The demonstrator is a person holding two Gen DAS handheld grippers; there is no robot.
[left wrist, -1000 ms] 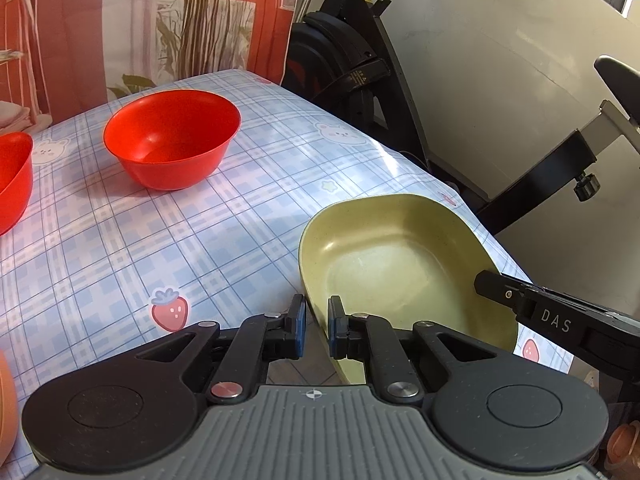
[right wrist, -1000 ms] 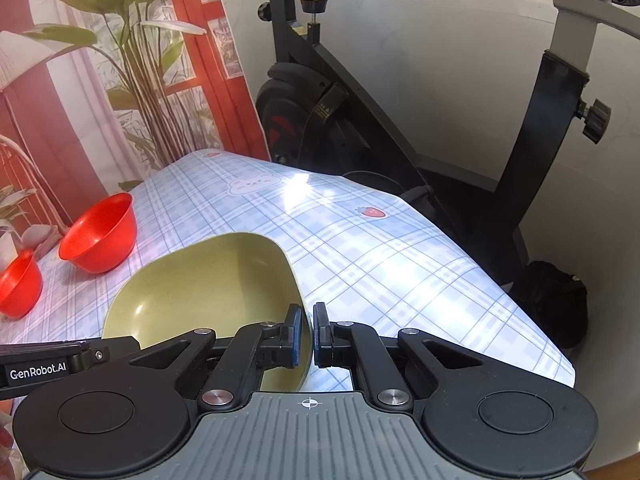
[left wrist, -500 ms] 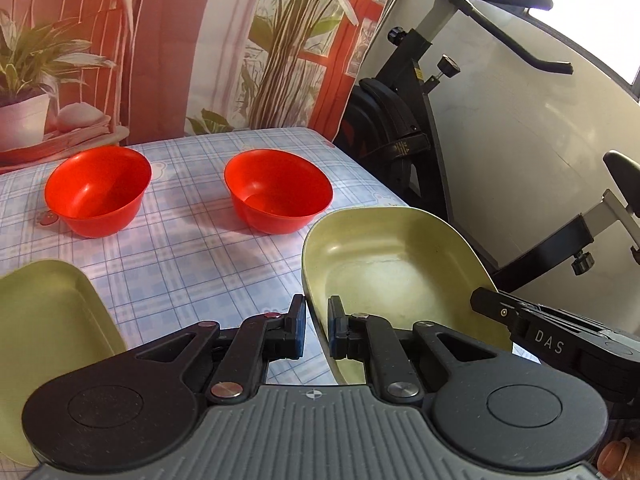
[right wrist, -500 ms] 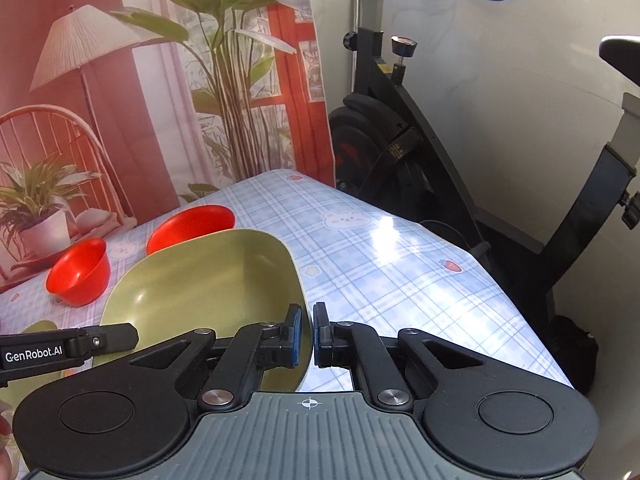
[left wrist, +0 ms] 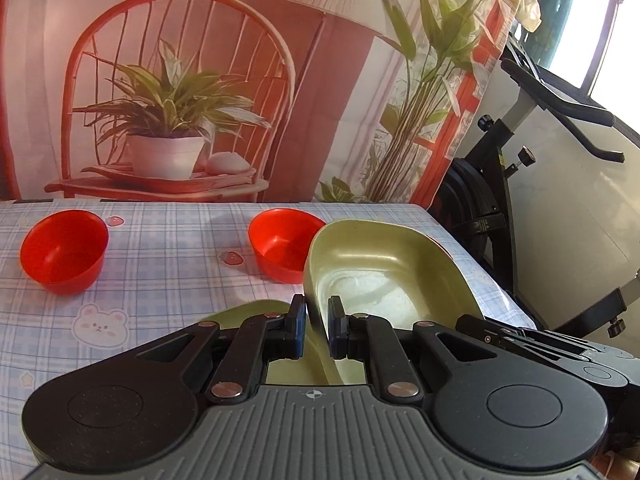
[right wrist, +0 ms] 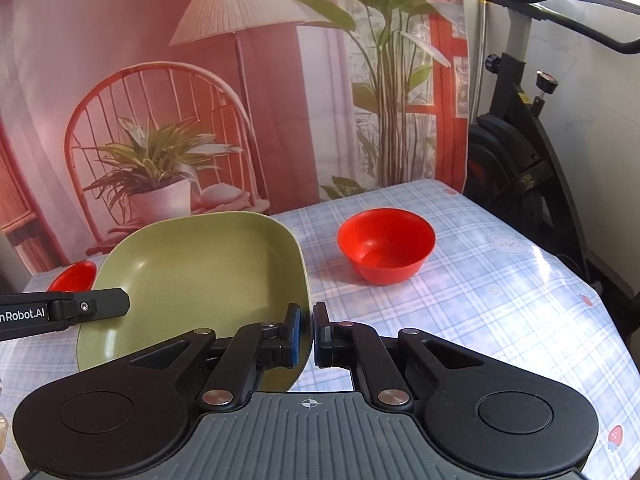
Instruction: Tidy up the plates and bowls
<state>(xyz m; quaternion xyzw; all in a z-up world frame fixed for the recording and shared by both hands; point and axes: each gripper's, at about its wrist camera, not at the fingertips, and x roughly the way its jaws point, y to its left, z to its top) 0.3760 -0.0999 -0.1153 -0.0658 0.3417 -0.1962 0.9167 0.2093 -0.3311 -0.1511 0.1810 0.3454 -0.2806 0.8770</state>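
Both grippers hold one olive-green plate off the table. My left gripper is shut on its left rim. My right gripper is shut on its right rim; the plate fills the left of the right wrist view. A second green plate lies on the table under my left gripper, mostly hidden. Two red bowls stand further back: one at the left, one behind the held plate. The right wrist view shows a red bowl and part of another.
The table has a blue checked cloth with bear and strawberry prints. An exercise bike stands close past the table's right edge. A printed backdrop hangs behind the far edge.
Both grippers have carried the green plate up and to the left, swinging from the table's right edge toward its middle. The second green plate now lies under my left gripper.
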